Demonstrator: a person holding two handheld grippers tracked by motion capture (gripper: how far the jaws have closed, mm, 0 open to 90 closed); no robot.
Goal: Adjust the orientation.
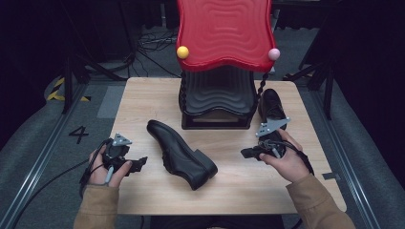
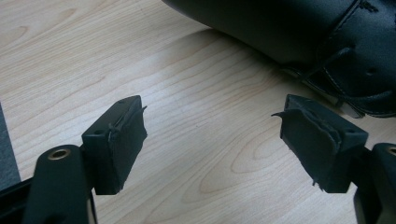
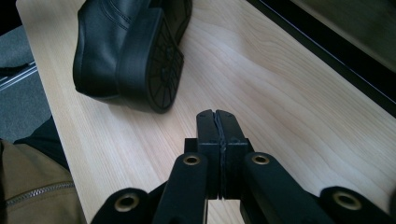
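Smooth black leather shoe on a matt pale wood table.

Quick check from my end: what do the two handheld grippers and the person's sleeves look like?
Both grippers, left gripper and right gripper, are black with two blocky jaws, brass-coloured rivets on the linkage, and a grey three-cornered plate on top. The jaw pads look frayed. A black cable trails from the left one. Sleeves are tan.

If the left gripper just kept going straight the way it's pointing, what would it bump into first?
Most likely the black shoe lying mid-table. The left gripper has its jaws open and aimed at the shoe's side, with bare wood of the table between them. Depth is hard to judge.
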